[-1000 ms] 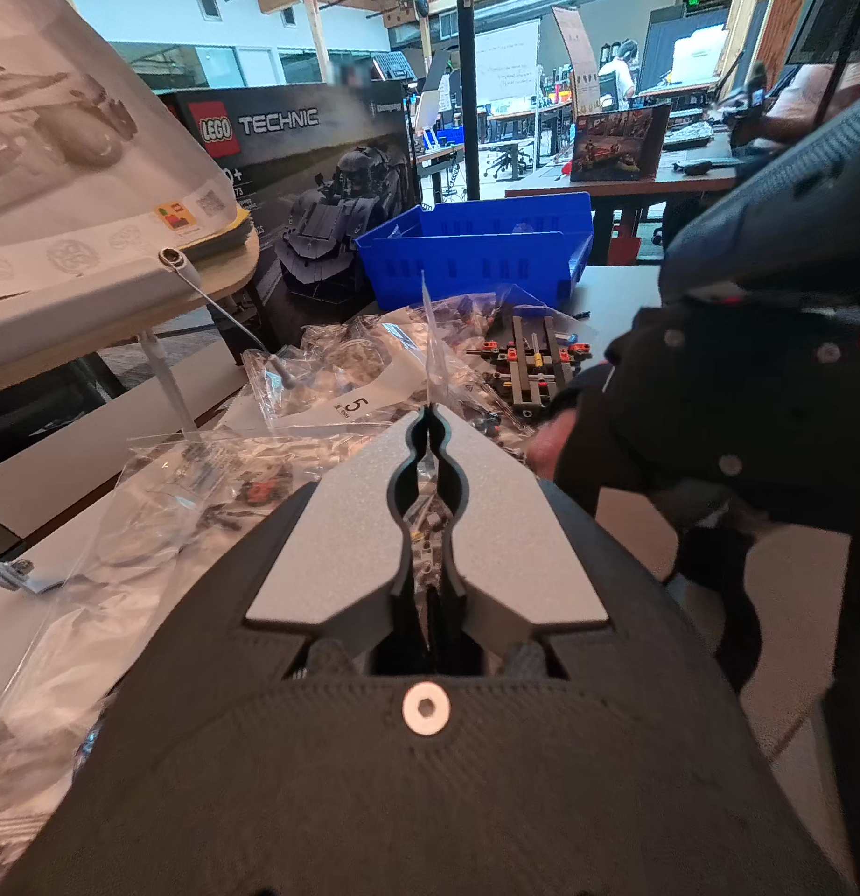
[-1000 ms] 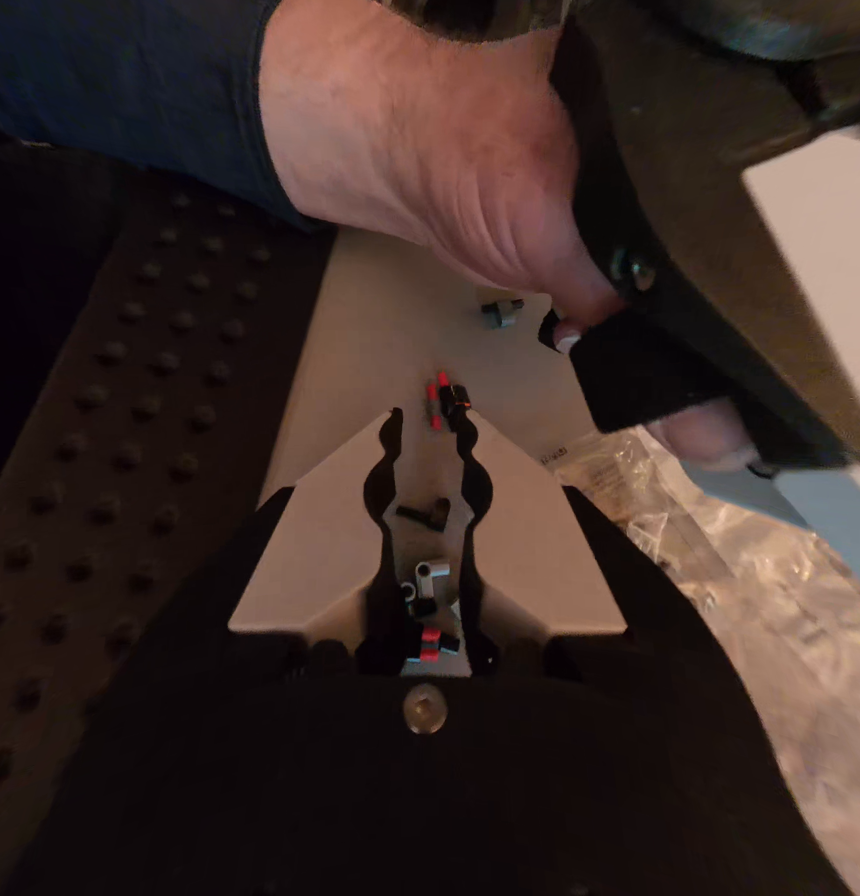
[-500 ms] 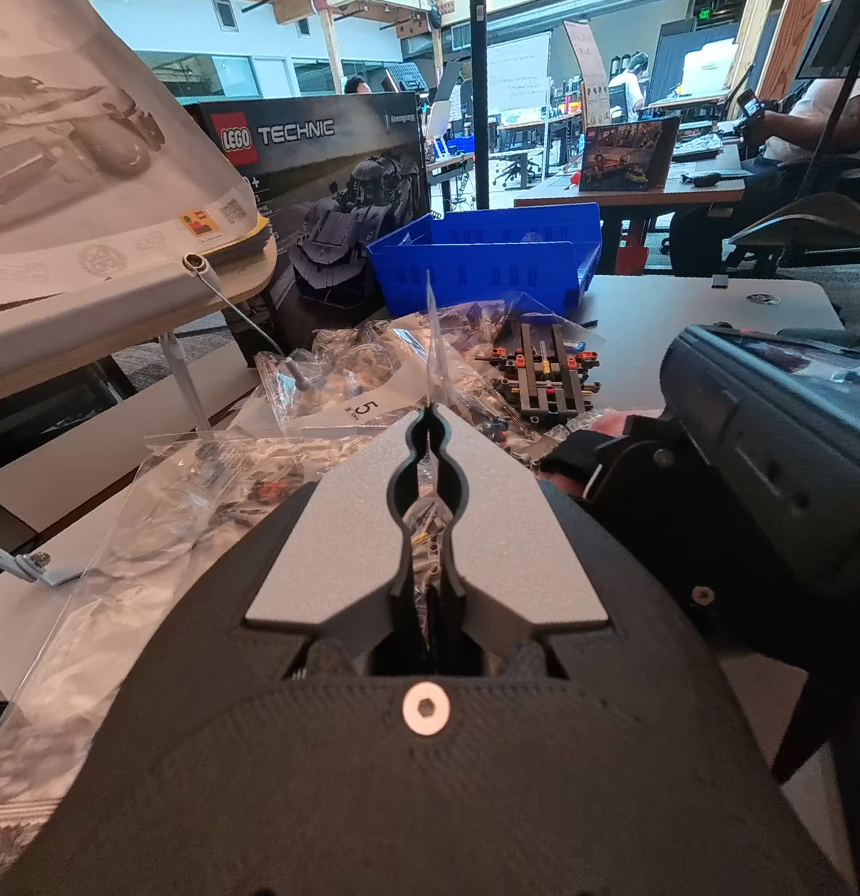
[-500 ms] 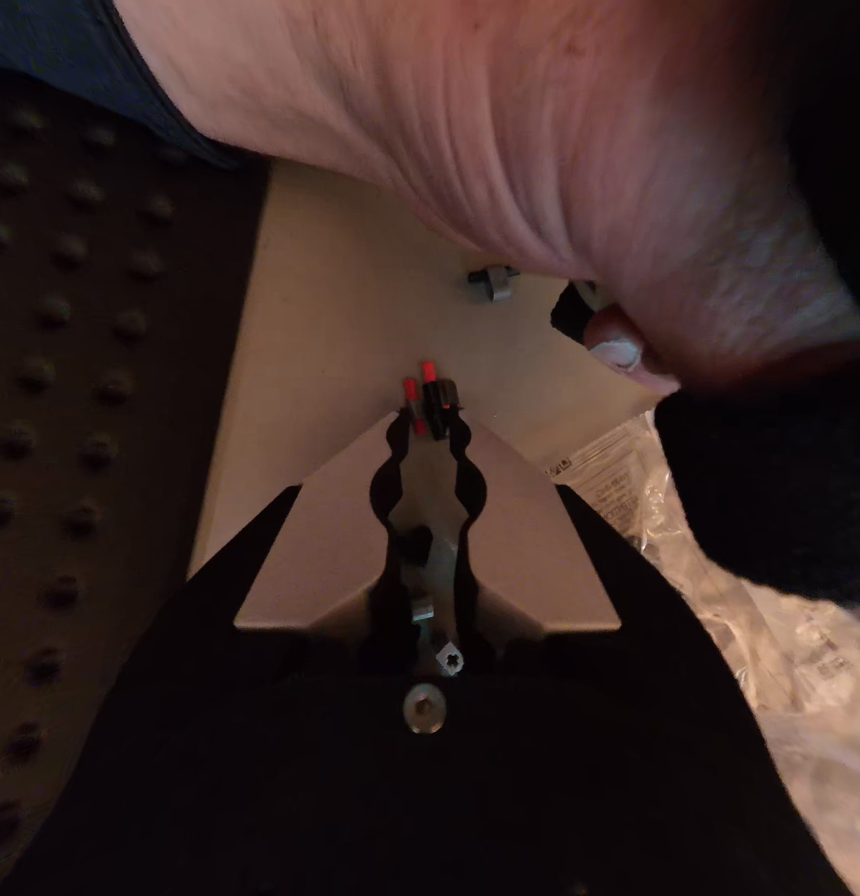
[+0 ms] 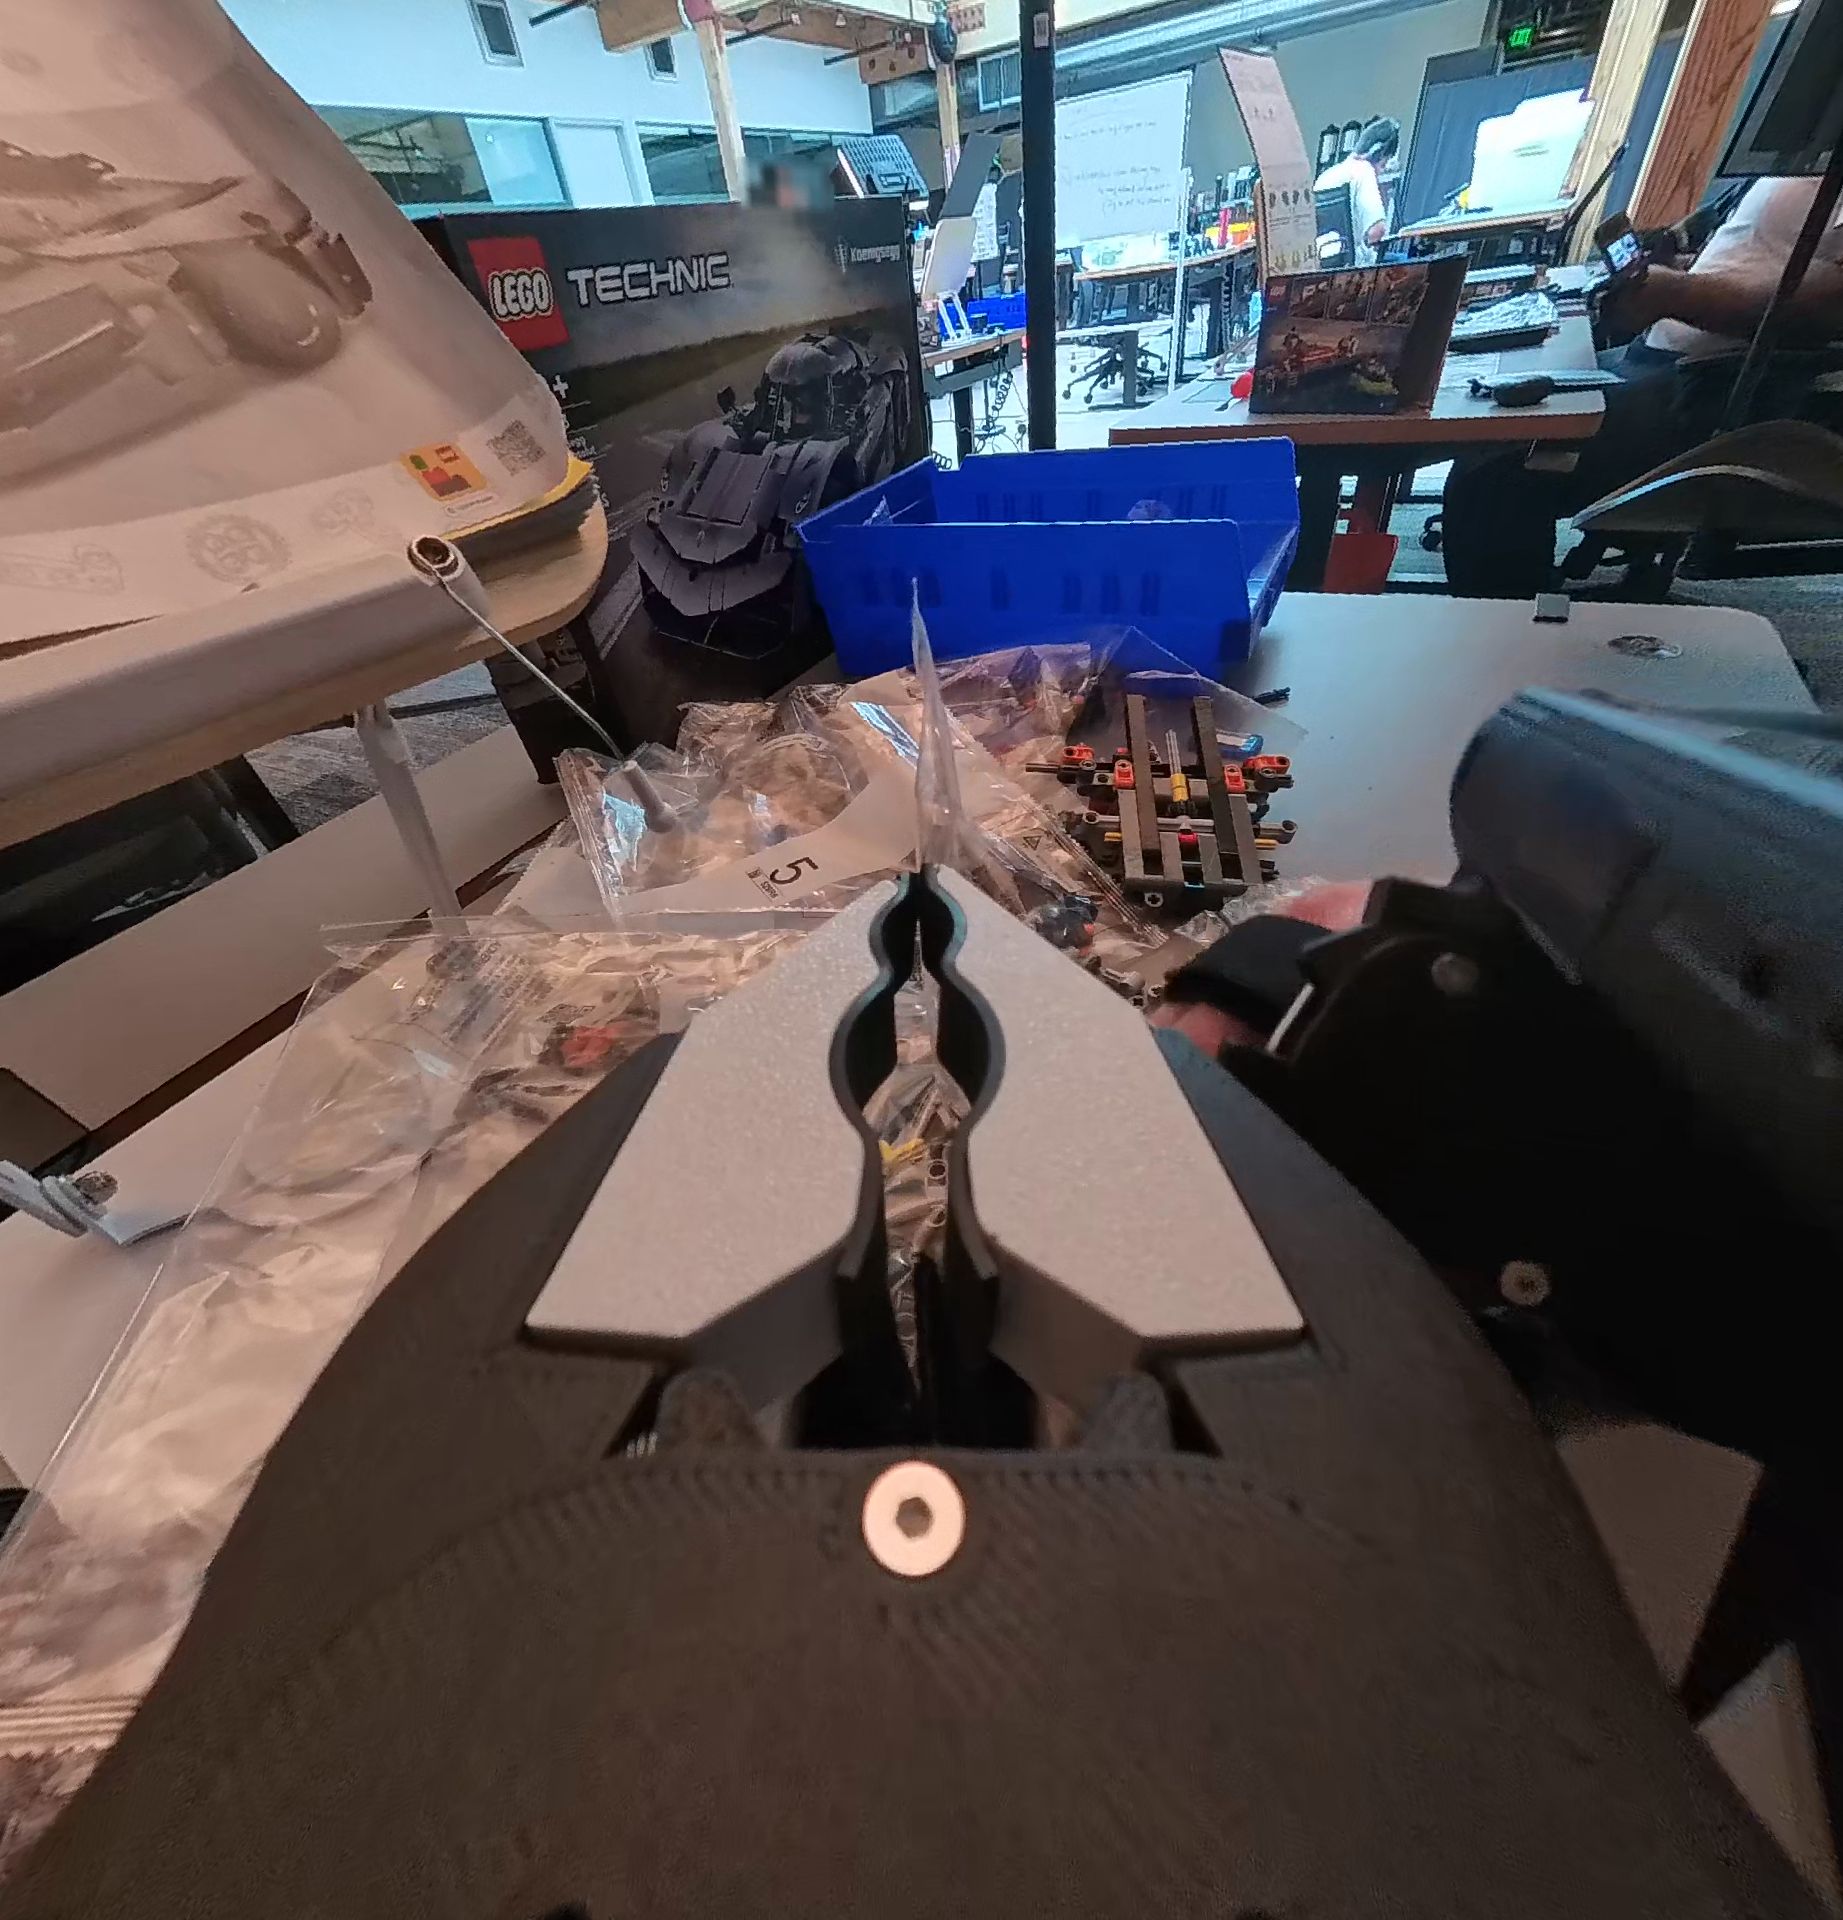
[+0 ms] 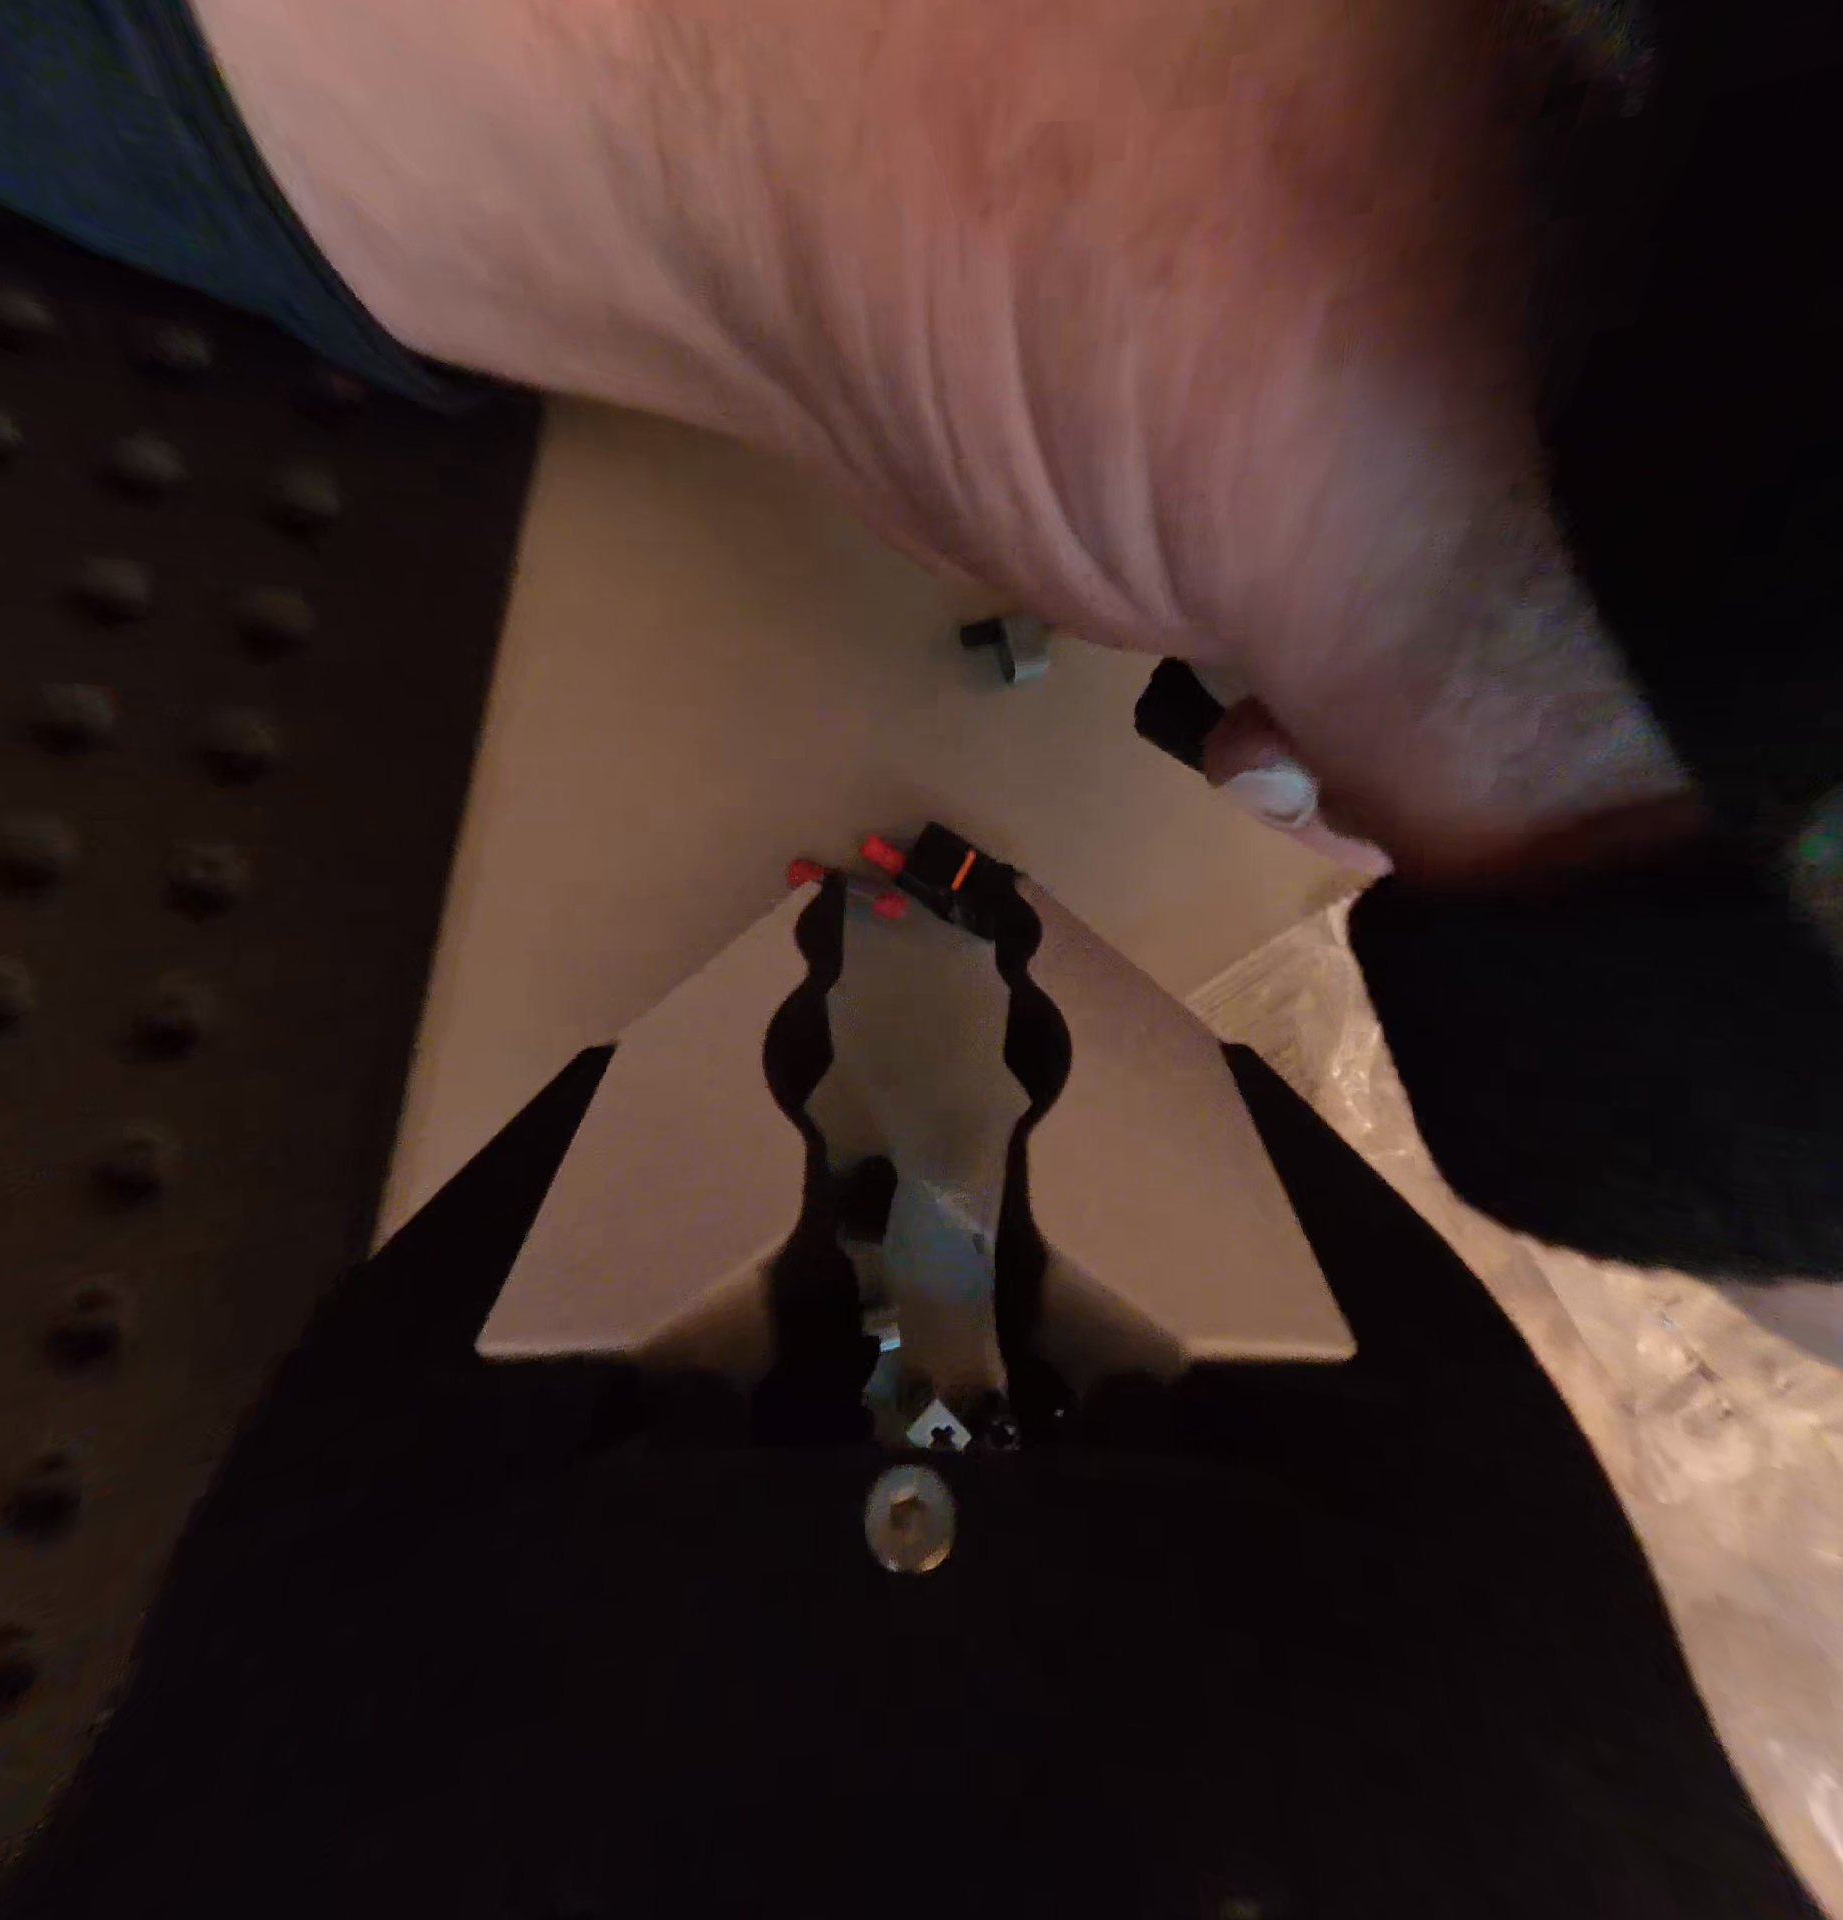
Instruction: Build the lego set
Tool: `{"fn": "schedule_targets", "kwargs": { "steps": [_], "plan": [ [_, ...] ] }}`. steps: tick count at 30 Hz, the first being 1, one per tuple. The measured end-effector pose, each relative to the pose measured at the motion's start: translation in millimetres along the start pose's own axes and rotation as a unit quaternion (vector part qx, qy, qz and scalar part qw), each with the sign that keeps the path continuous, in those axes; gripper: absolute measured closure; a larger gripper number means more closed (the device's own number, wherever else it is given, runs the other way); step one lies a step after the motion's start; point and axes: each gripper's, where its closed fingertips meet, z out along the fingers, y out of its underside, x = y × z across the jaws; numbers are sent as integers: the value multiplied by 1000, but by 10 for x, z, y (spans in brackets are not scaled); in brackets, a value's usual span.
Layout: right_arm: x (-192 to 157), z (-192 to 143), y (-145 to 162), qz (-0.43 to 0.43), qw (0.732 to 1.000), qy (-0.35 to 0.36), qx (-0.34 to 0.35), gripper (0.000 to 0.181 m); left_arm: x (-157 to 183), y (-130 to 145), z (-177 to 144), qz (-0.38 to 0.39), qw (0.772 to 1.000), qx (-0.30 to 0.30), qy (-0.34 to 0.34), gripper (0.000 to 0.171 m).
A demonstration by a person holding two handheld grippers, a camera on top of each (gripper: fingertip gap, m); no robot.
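Observation:
In the left wrist view my left gripper [image 5: 922, 881] is shut on the edge of a clear plastic bag [image 5: 922, 727] of small parts, which sticks up from the tips. A part-built black frame with red and yellow pins [image 5: 1171, 800] lies on the table beyond. My right gripper's body [image 5: 1623, 987] is at the right. In the right wrist view my right gripper [image 6: 917, 899] is open, pointing down at the beige table [image 6: 688, 675]. A small black piece with red pins [image 6: 932, 868] lies right at its tips. A small grey piece [image 6: 1005, 649] lies farther on.
Several clear parts bags [image 5: 751, 821] cover the table. A blue bin [image 5: 1052, 551], the set's dark box [image 5: 688, 416] and a booklet on a stand [image 5: 169, 312] are behind. A hand [image 6: 1000, 364] crosses above the right gripper, beside a bag [image 6: 1675, 1455] and a dark studded surface [image 6: 117, 831]. Left tips to right tips: about 20 centimetres. From the right gripper's tips to the small grey piece [image 6: 1005, 649] is close to 6 centimetres.
The right gripper's body has dropped lower at the right of the left view. Its jaws narrowed over the red-pinned piece, then widened, and the piece has turned. The left gripper still holds the bag.

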Motion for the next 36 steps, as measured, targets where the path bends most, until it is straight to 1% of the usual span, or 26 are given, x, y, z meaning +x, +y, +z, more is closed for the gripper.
{"fn": "schedule_targets", "kwargs": {
  "steps": [2,4,8,16,19,21,23,27,30,32,33,36],
  "plan": [
    [19,45,35,3,1000,1,-10,154,2,-1,1,0,1000,0,0,171],
    [12,59,37,7,1000,-6,-12,158,2,0,2,0,1000,0,0,171],
    [-6,67,40,3,1000,-13,-17,173,1,4,5,-1,1000,-1,1,171],
    [20,-29,51,-2,1000,-8,-14,177,-14,10,-6,-2,1000,0,-1,171],
    [50,-209,59,-14,1000,0,-5,178,-18,7,-18,-2,1000,1,-1,171],
    [88,-392,57,-10,1000,3,21,178,-26,4,-27,-4,1000,2,-2,171],
    [195,-610,86,0,999,18,47,177,-34,3,-33,-7,1000,3,-3,171],
    [589,-1120,151,48,989,90,111,178,-31,9,-28,-10,1000,2,-2,171],
    [889,-1428,203,96,970,156,161,178,-22,11,-20,-11,1000,2,-1,171],
    [970,-1515,178,115,960,167,194,178,-17,14,-11,-12,1000,2,-1,171],
    [962,-1510,157,112,959,164,201,178,-16,15,-9,-11,1000,1,0,171],
    [976,-1432,213,100,964,178,169,179,-14,19,-10,-13,1000,1,0,171]
  ]
}}
